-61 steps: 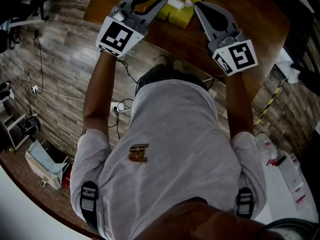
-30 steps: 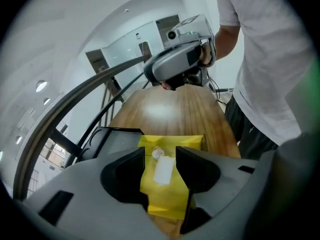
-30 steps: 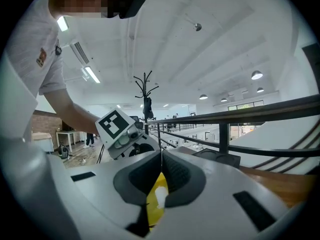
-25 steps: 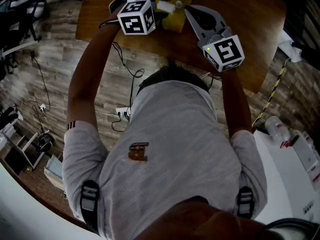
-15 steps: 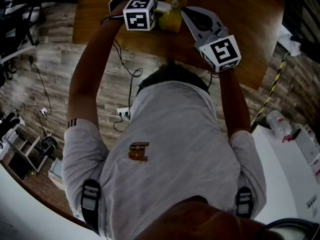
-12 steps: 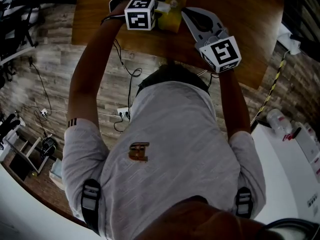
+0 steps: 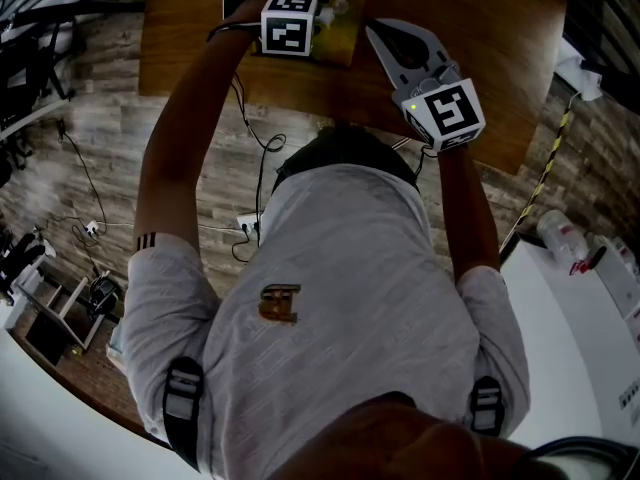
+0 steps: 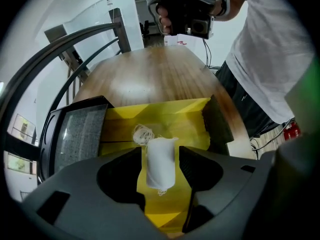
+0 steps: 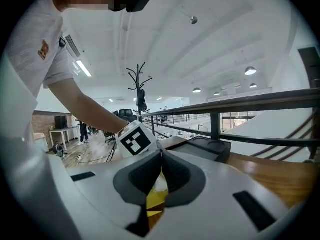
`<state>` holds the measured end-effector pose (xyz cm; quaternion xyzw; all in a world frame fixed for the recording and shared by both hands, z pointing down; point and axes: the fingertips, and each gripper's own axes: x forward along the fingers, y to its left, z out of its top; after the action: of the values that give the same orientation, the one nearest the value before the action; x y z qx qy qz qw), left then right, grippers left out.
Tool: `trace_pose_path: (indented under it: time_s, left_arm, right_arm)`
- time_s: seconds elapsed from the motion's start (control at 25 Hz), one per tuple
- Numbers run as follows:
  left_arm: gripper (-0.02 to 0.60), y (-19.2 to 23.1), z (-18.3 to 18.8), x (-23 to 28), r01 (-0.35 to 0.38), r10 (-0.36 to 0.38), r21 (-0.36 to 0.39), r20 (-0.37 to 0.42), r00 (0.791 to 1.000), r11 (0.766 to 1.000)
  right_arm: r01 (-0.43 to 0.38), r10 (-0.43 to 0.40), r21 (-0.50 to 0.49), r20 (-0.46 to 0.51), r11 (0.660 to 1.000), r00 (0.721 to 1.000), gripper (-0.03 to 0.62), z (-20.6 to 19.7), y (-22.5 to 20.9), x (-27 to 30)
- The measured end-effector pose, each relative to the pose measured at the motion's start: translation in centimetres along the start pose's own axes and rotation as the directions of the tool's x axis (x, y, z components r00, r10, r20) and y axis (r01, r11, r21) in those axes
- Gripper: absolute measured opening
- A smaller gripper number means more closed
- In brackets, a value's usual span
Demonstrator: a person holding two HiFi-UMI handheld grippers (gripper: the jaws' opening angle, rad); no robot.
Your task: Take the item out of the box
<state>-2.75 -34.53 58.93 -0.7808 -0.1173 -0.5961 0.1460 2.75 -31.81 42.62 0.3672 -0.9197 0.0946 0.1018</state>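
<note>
In the left gripper view, the left gripper (image 8: 161, 153) is pointing down into the open yellow box (image 8: 192, 118). Its fingers have just been opening and are standing wide. The white rolled item (image 8: 161, 171) is lying loose between them on the box floor, and a tangle of pale thread (image 8: 143, 133) is sitting just past their tips. A black tray (image 8: 80, 134) is lying beside the box, out to one side of the fingers, and the wooden surface (image 8: 160, 74) is stretching away beyond them.

In the right gripper view, the right gripper (image 9: 161, 152) is keeping its fingers narrow with the tips meeting, holding nothing. A strip of the box is showing through the slit below the tips. The left gripper's marker cube (image 9: 135, 139) is sitting just beyond them.

In the head view, the person (image 7: 350, 298) is reaching both arms over the surface. The right fingers are lying just beside the box.
</note>
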Motion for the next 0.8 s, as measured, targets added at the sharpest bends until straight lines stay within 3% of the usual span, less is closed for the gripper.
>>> trace_pose_path:
  time_s: [0.36, 0.8]
  left_arm:
    - [0.225, 0.7, -0.3, 1.5, 0.030, -0.030, 0.000, -0.015, 0.999, 1.000]
    - [0.201, 0.6, -0.5, 1.6, 0.006, -0.006, -0.027, 0.006, 1.000, 1.000]
  right_arm:
    - [0.013, -0.013, 0.017, -0.006, 1.000, 1.000, 0.031, -1.1, -1.5, -0.4]
    - [0.018, -0.018, 0.026, -0.001, 1.000, 1.000, 0.031, -1.1, -1.3, -0.6]
